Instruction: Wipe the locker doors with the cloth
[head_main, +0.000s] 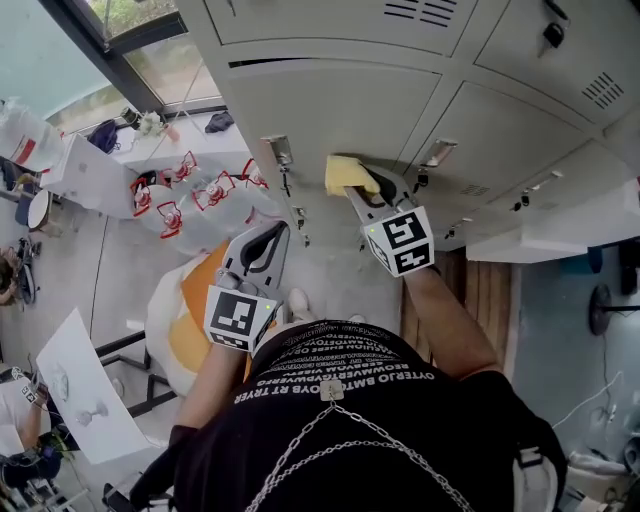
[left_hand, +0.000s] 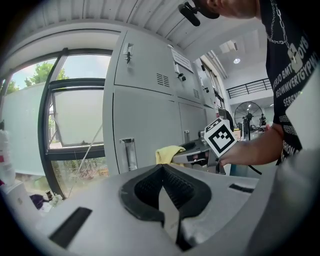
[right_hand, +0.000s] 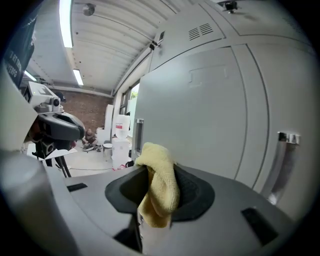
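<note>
**Yellow cloth at the locker door, spare gripper held back**

Head view: the right gripper (head_main: 366, 192) holds the yellow cloth (head_main: 345, 174) up to a grey locker door (head_main: 330, 105), apparently touching it, ready to wipe. The left gripper (head_main: 263, 238) hangs lower, clear of the lockers. Left gripper view: its jaws are closed together on nothing, likely just parked. Right gripper view: the jaws clamp the cloth, and its bunched end juts forward so that fabric meets the door first.

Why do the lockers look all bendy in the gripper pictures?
Left gripper view: the wide-angle lens bows the locker doors, and the picture's corners go black. Right gripper view: same curving, and the ceiling lights glare white. Head view: edges stay nearly straight.
</note>
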